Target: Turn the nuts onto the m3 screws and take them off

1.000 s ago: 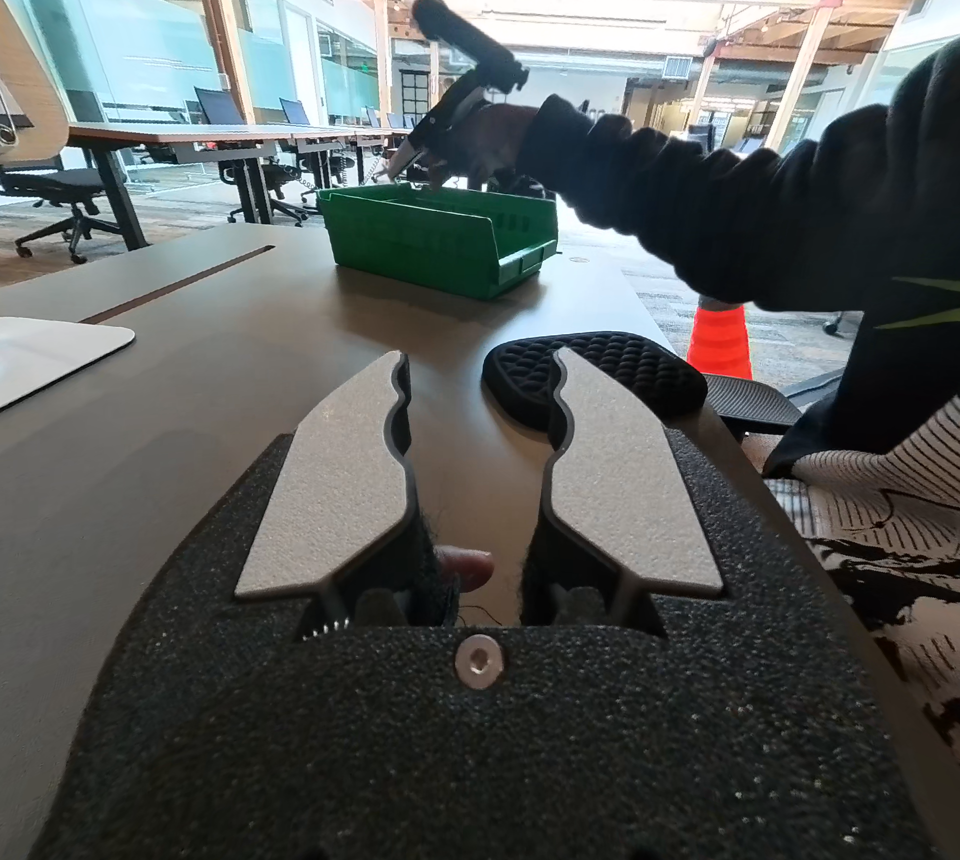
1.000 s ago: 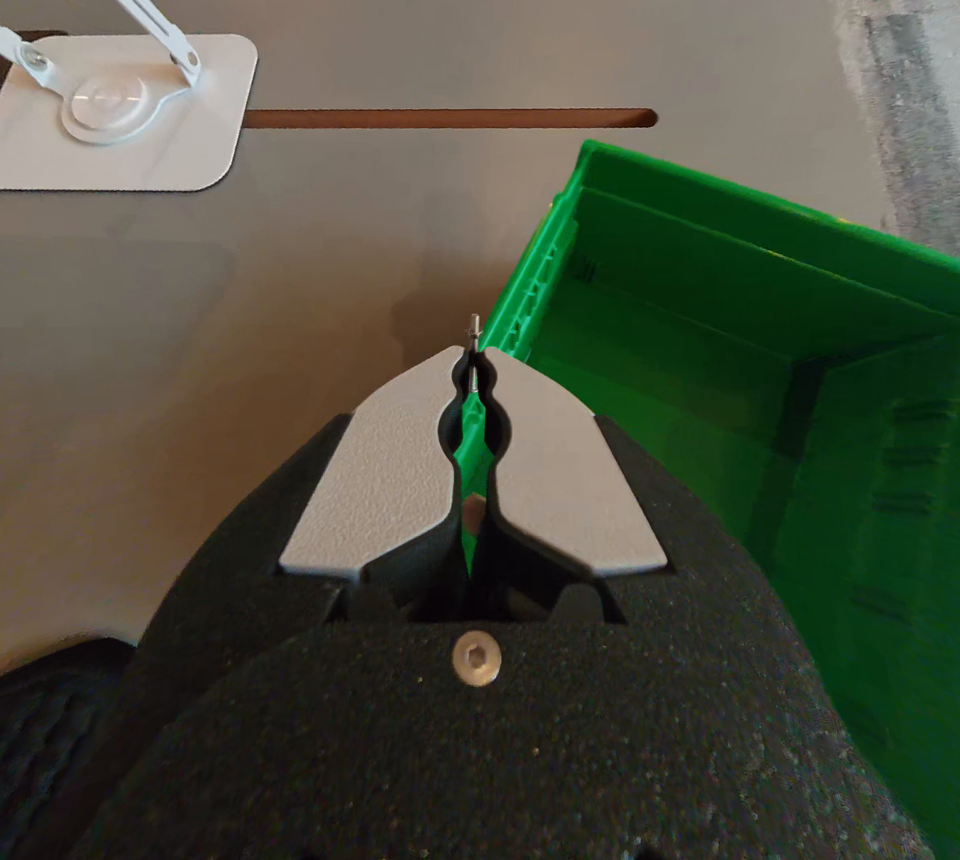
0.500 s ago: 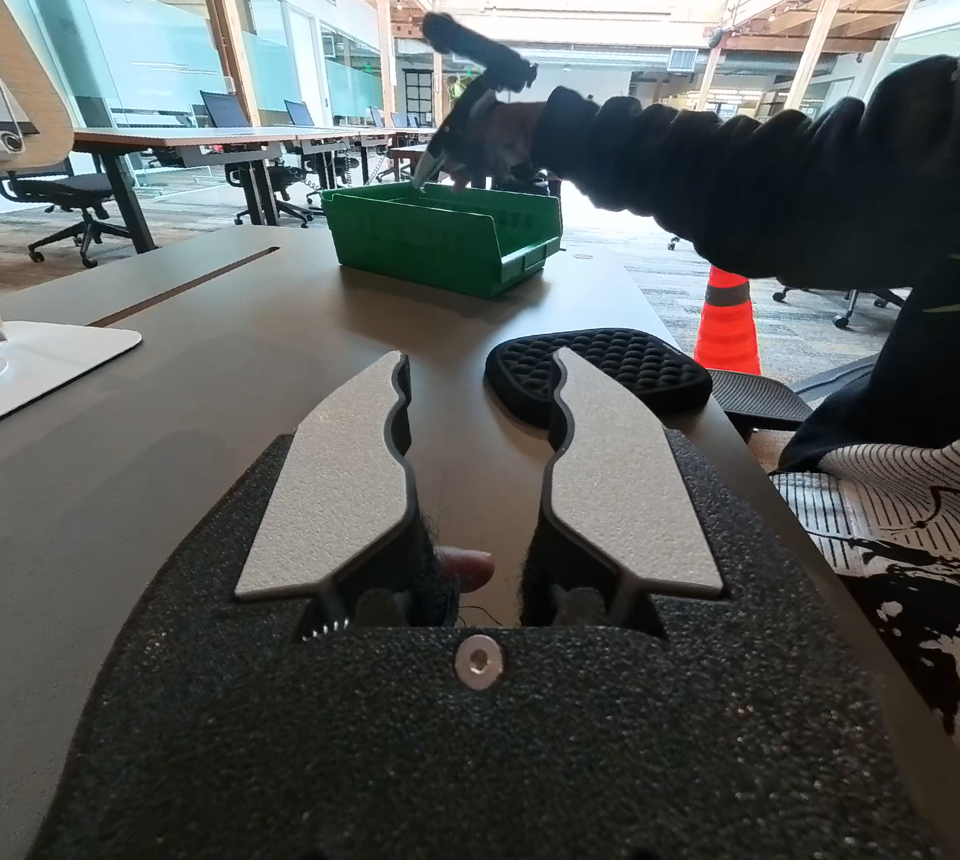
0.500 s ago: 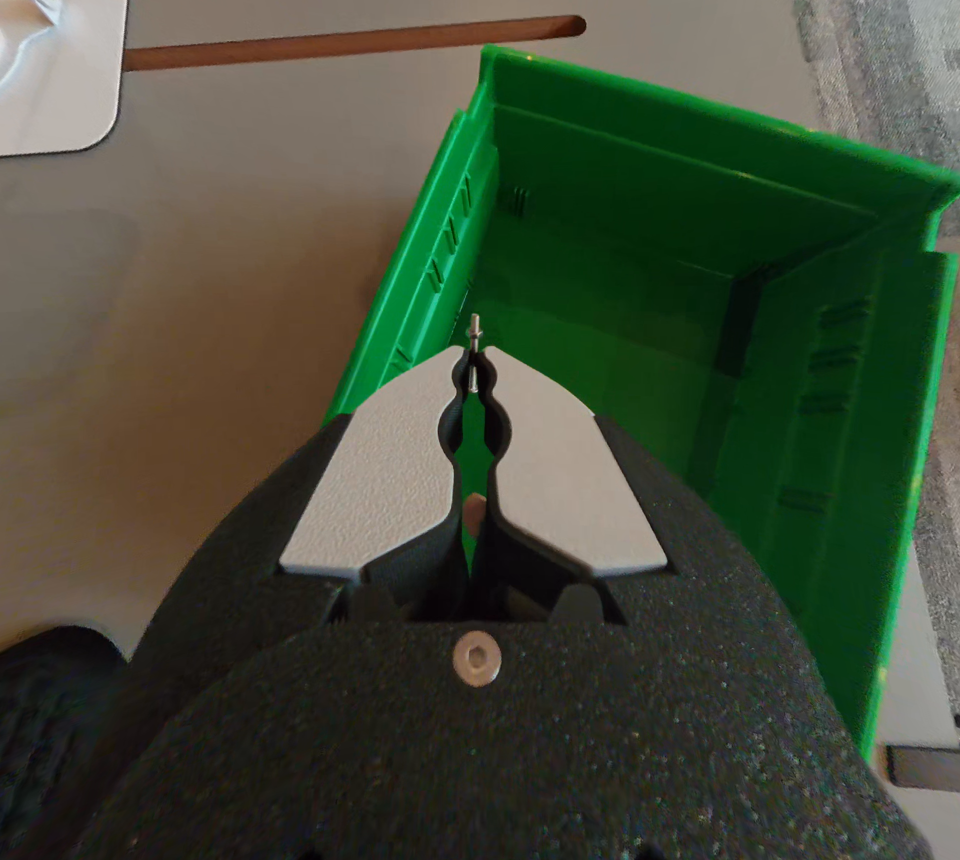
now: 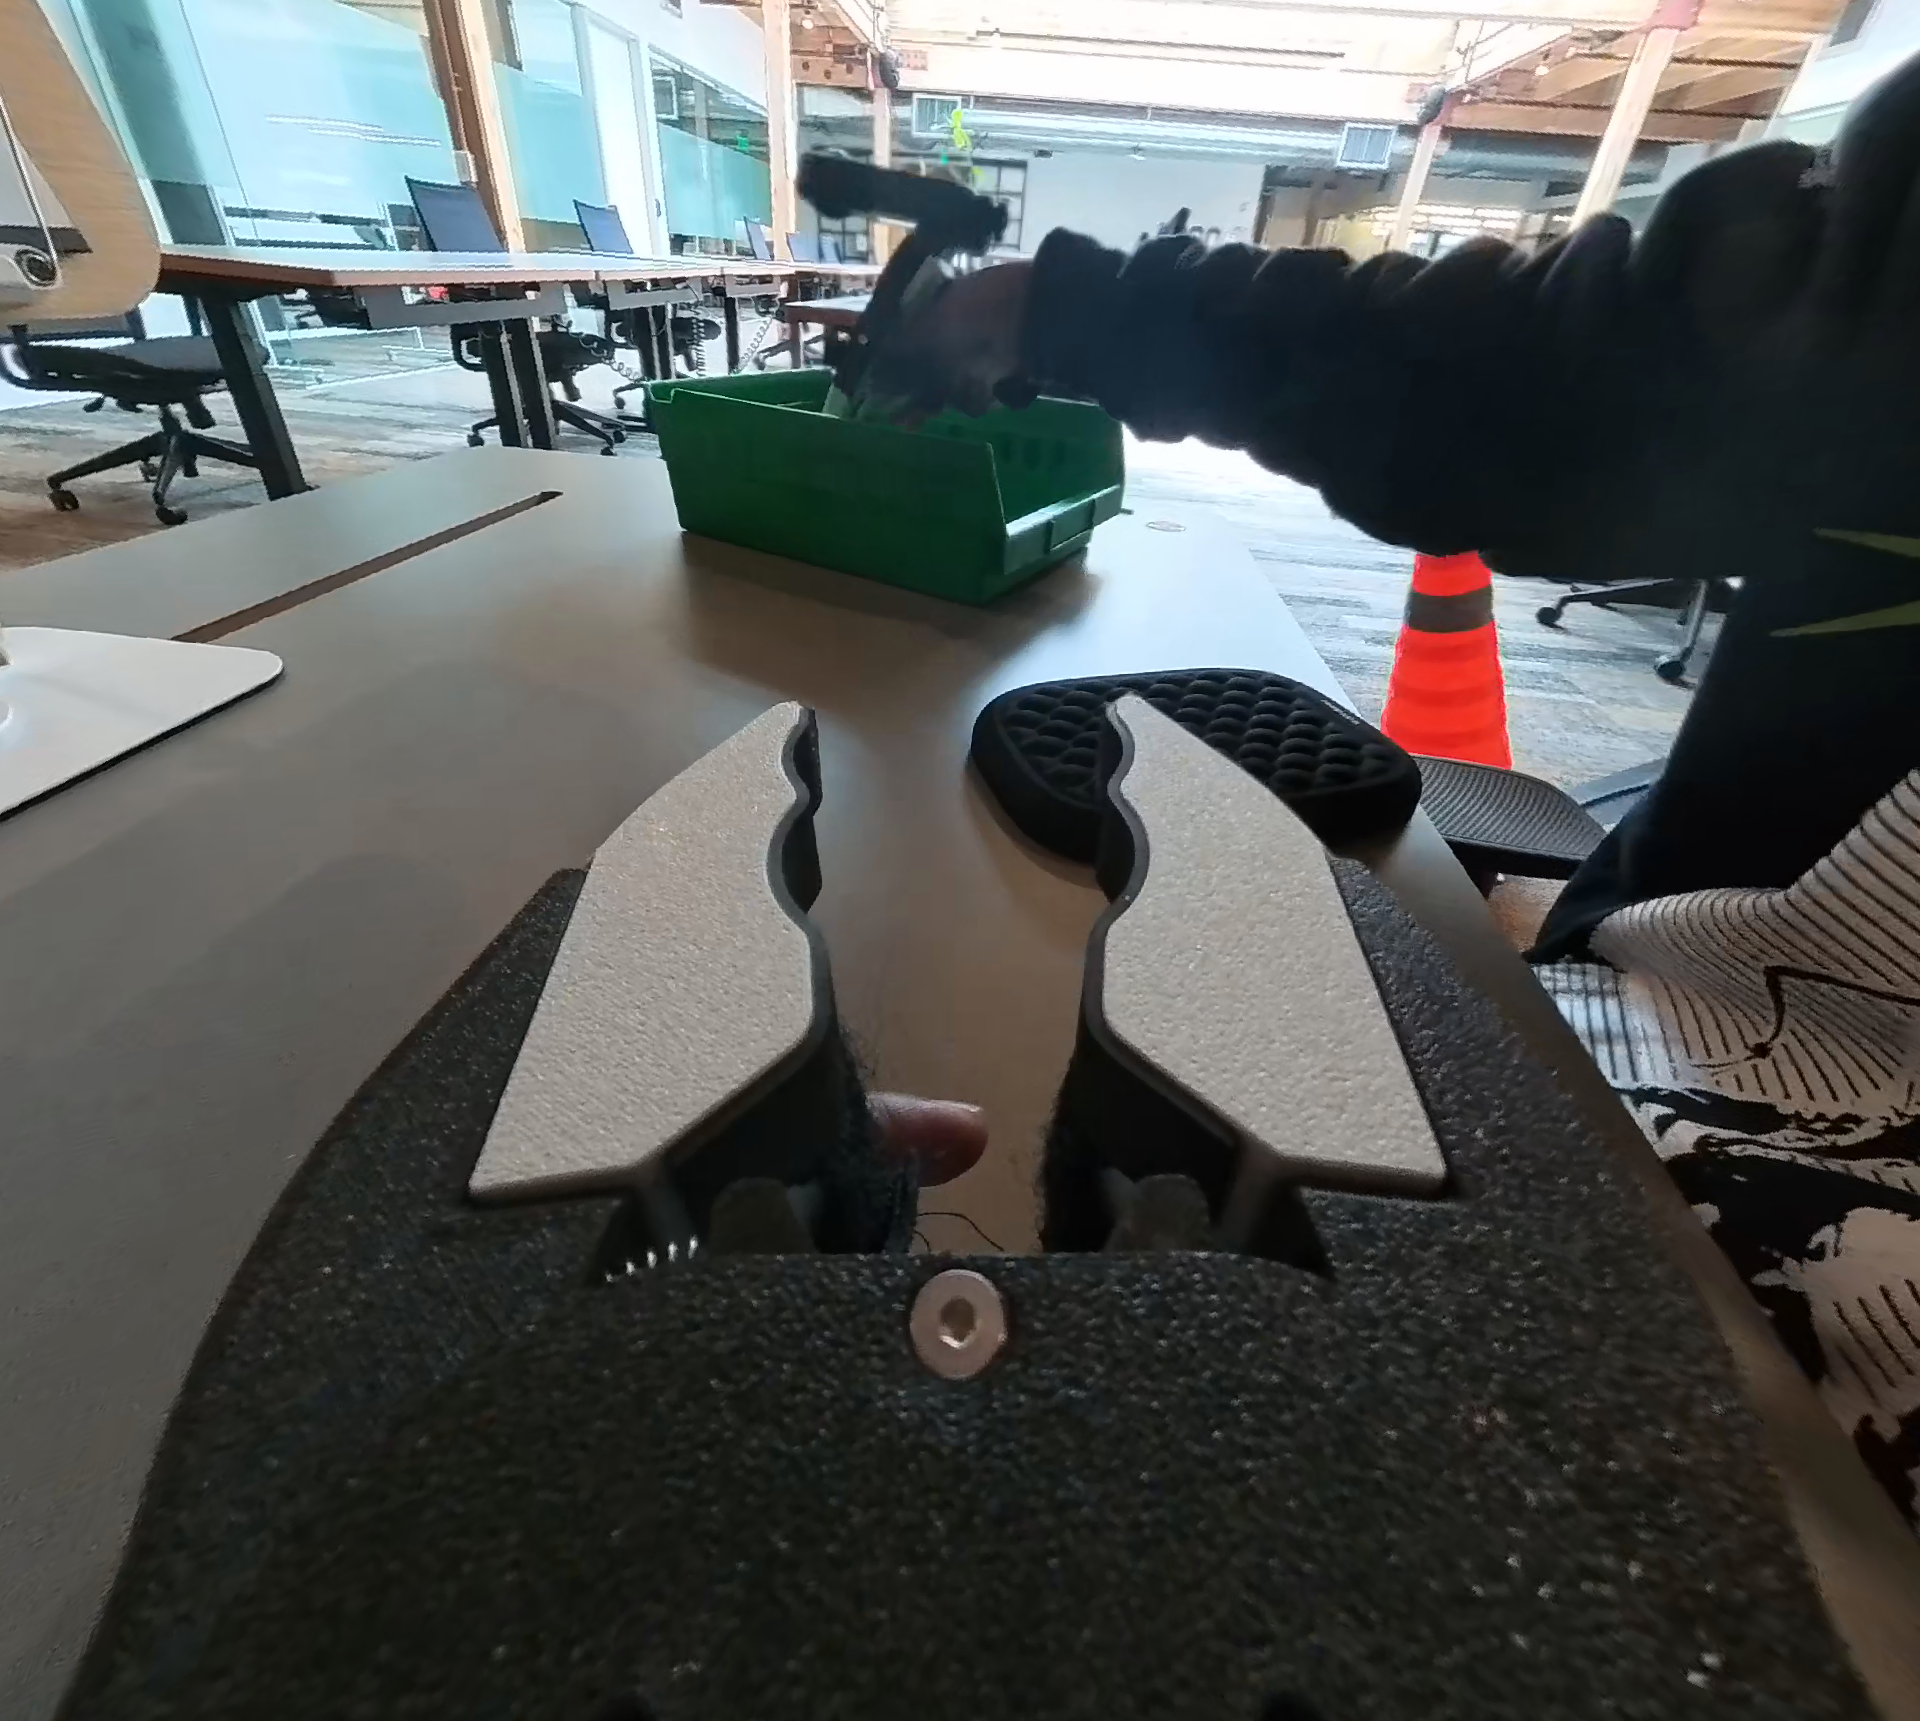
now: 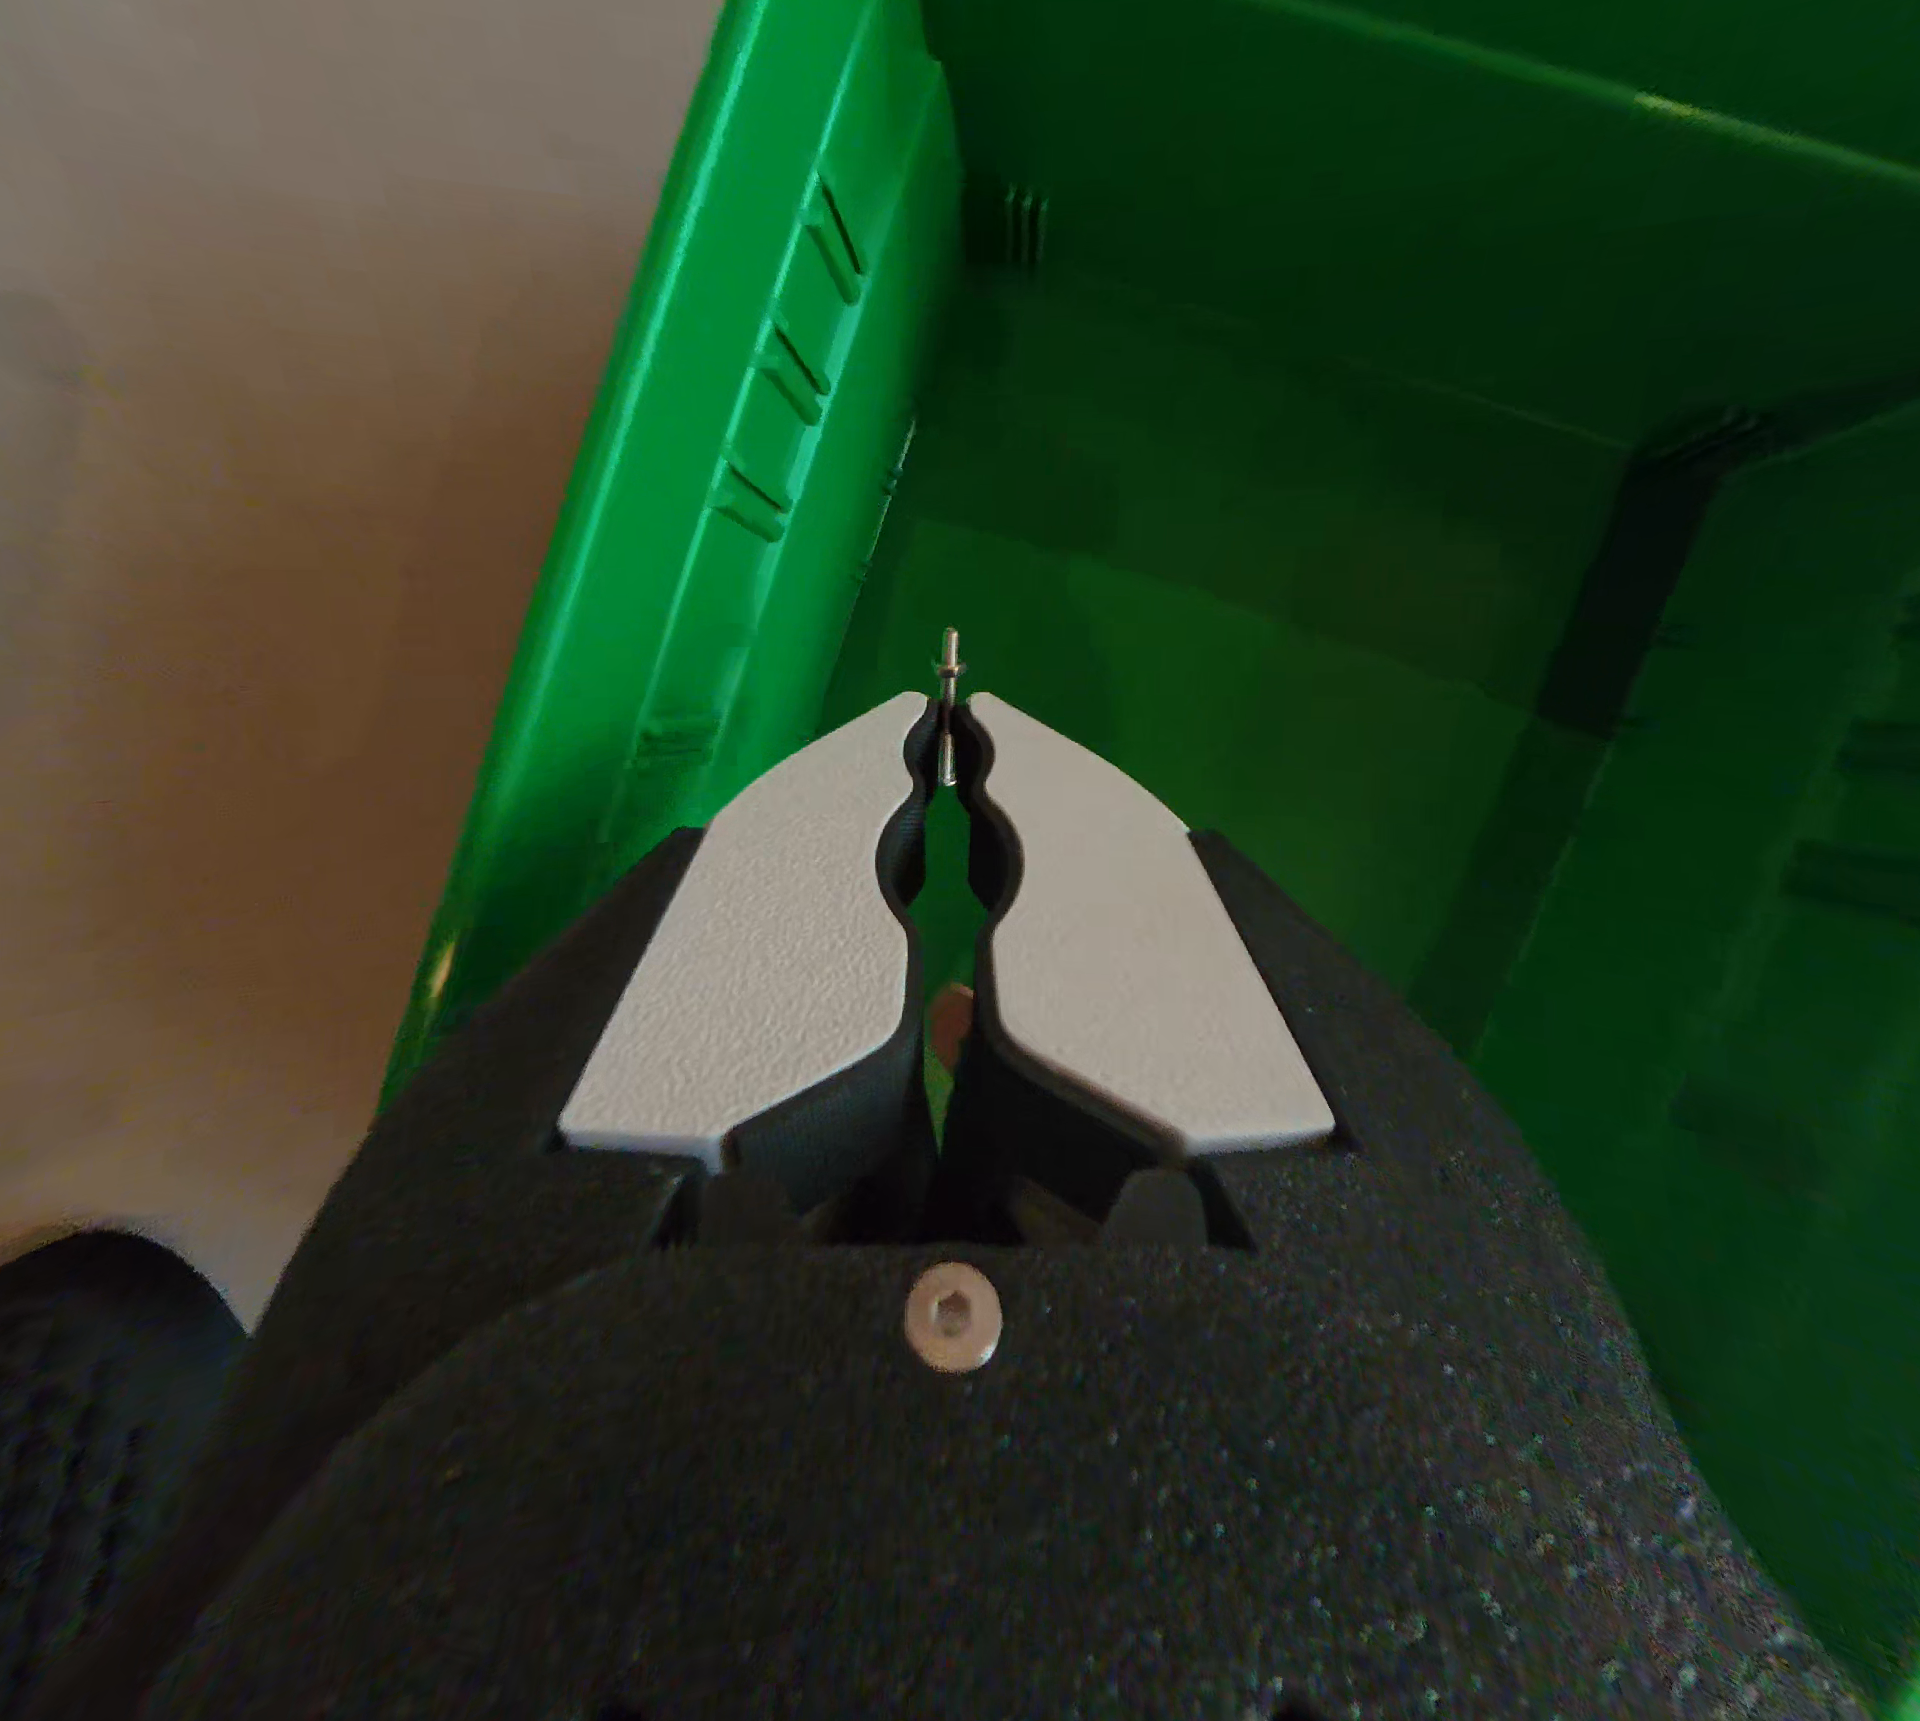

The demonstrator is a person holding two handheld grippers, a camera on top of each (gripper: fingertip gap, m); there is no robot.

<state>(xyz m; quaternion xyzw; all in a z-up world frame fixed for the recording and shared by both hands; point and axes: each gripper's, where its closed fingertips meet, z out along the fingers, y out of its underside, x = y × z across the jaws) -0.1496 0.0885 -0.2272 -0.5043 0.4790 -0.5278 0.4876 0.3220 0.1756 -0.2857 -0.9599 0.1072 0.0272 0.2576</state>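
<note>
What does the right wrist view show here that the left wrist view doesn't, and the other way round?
Only the right wrist view shows the small silver screw with a nut on it, pinched at the right gripper's tips, and the bin's bare floor. Only the left wrist view shows the left gripper open over the table, the black pad, the orange cone and the person's sleeve. Both show the green bin.

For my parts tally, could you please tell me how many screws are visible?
1: a small screw pinched at the right hand-held gripper tips, above the green bin. Others may be hidden.
</note>
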